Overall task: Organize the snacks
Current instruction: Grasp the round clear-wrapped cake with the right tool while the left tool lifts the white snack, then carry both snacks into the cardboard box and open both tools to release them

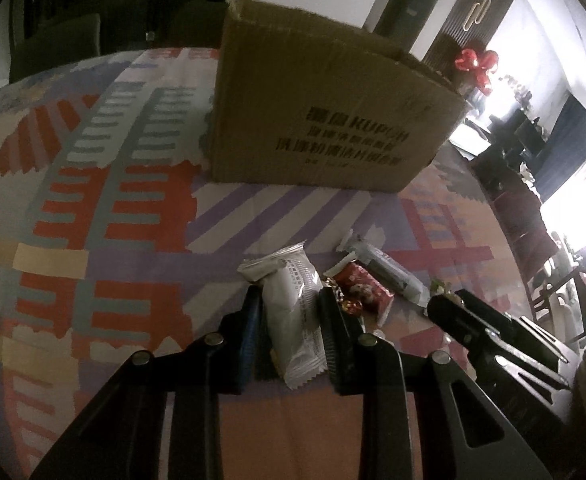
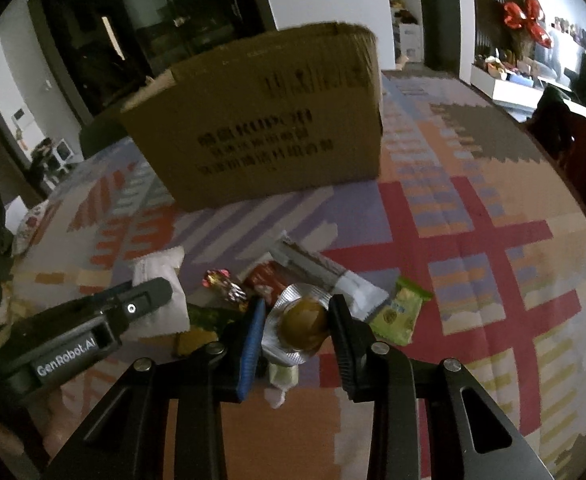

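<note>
Patterned cloth (image 1: 93, 216) in red, lilac and cream blocks covers the table in both views, with a dim room behind. A brown cardboard box (image 1: 325, 112) with dark print stands upright in the upper middle of each frame, apart from the snacks. At lower centre of the left wrist view, the left gripper (image 1: 291, 300) has its jaws nearly closed on a white snack packet (image 1: 293, 312), pads pressing both sides. Right of it lie a red wrapped snack (image 1: 363, 286) and a long pale wrapper (image 1: 385, 268). In the right wrist view, the right gripper (image 2: 295, 312) clamps a foil-rimmed cup snack (image 2: 303, 322) at lower centre. A green packet (image 2: 399, 314) lies just right of it, and a foil-wrapped candy (image 2: 225, 284) sits to the upper left.
</note>
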`<move>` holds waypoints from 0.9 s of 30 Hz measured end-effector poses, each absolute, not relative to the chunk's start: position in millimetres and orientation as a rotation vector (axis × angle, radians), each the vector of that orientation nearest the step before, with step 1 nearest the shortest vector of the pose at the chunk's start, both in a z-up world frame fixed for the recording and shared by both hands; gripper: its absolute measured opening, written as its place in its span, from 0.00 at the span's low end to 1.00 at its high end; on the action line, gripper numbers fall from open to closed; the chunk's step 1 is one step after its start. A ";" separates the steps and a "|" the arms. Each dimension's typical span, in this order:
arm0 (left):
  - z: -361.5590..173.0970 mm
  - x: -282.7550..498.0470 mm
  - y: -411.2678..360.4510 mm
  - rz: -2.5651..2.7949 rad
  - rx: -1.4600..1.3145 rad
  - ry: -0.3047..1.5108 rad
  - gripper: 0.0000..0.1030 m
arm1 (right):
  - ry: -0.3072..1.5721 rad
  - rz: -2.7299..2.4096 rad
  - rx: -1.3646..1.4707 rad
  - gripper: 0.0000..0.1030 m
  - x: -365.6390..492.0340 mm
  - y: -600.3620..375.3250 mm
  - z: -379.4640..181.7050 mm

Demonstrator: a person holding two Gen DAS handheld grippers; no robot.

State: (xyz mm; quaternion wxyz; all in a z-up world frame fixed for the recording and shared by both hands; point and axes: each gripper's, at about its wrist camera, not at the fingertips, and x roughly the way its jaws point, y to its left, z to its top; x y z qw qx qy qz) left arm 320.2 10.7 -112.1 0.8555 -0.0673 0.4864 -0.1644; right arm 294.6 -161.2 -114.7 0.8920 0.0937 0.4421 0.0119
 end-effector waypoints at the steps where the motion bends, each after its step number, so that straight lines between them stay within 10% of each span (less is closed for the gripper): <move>1: -109.1 317.9 10.8 -0.343 -0.138 1.016 0.27 | 0.911 0.031 0.193 0.33 293.5 -160.8 -111.5; 27: 17.2 311.0 5.0 -0.351 -0.080 0.764 0.27 | 0.670 0.135 0.101 0.33 297.9 -160.4 -1.0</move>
